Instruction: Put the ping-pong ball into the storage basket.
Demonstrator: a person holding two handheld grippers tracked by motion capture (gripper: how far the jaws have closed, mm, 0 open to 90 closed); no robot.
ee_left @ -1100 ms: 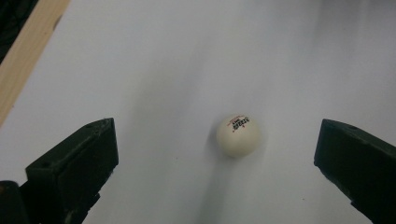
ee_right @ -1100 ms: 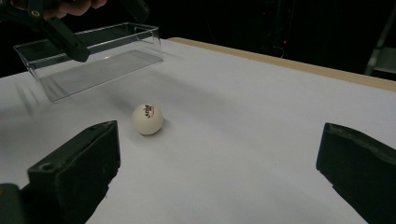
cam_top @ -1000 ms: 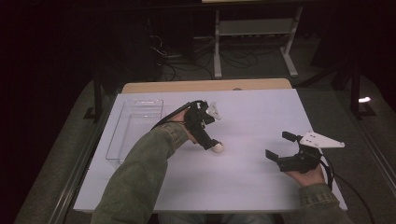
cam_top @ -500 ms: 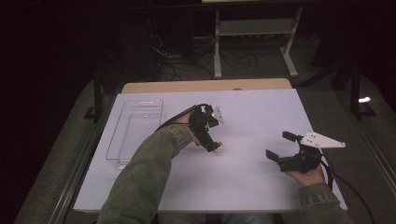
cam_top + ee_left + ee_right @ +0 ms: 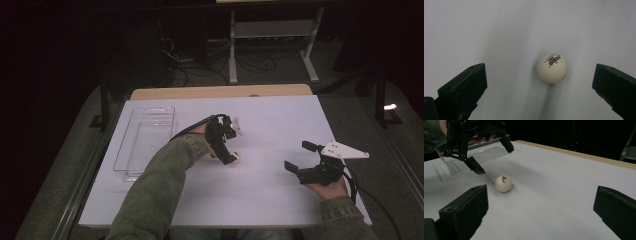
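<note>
A white ping-pong ball (image 5: 235, 158) with small printed lettering lies on the white table (image 5: 280, 120). My left gripper (image 5: 226, 150) hangs just over it, pointing down, its jaws open. In the left gripper view the ball (image 5: 552, 68) lies between the jaws, nearer the right one, touching neither. My right gripper (image 5: 300, 156) is open and holds nothing, near the right front of the table. In the right gripper view, the ball (image 5: 503, 183) sits left of centre with the left gripper (image 5: 495, 160) above it.
A clear plastic tray (image 5: 131, 172) stands along the table's left side, its wall (image 5: 456, 167) seen behind the left gripper in the right gripper view. A wooden edge (image 5: 220, 91) borders the far side. Dark floor, cables and a metal stand lie beyond.
My left gripper has shifted slightly toward the ball and come down over it. The ball and the right gripper have stayed put.
</note>
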